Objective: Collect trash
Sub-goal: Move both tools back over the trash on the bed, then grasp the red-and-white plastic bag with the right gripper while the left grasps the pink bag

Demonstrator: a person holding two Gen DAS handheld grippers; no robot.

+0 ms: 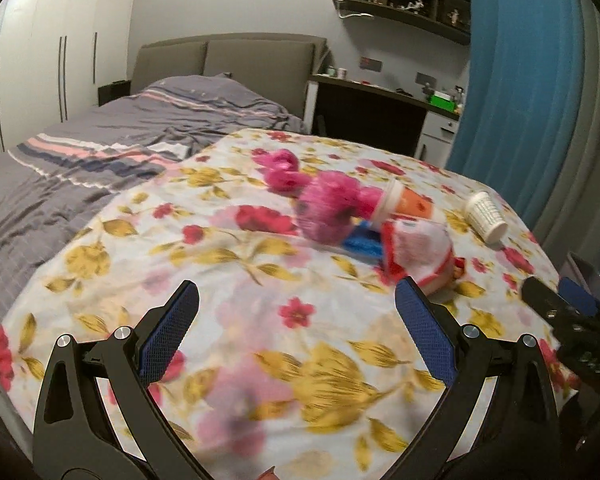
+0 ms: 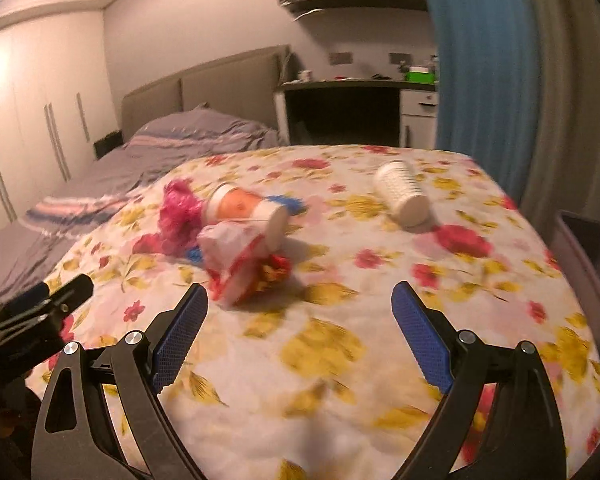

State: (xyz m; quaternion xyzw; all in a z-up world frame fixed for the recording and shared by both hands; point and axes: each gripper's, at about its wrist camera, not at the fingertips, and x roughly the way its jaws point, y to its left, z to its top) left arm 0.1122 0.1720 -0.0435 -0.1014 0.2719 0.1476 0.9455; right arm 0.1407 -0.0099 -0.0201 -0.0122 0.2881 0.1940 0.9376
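Your left gripper point(image 1: 296, 296) hovers low over the flowered cloth point(image 1: 228, 320), its jaws spread wide with nothing between the blue pads point(image 1: 168, 336). Your right gripper point(image 2: 300, 300) is held the same way, jaws wide apart and empty, just beside the left one; each shows at the edge of the other's view.

The trash lies in 2 groups on the cloth. Ahead of both grippers sits a cluster: a pink fluffy item point(image 1: 324, 208), an orange-and-white cup point(image 2: 248, 212) on its side, a crumpled red-and-white wrapper point(image 2: 236, 260) nearest the grippers, and a blue item point(image 1: 360, 246) partly hidden beneath them. The pieces touch or overlap; motion blur hides their exact edges. Off to the right, well apart from the cluster, a white paper cup point(image 2: 402, 194) lies on its side near the cloth's far right edge.

A grey bin point(image 2: 588, 256) stands at the right, beside the cloth's edge. Beyond the cloth lie a grey striped bed point(image 1: 112, 140), a desk point(image 2: 360, 92) and a blue curtain point(image 1: 520, 80).
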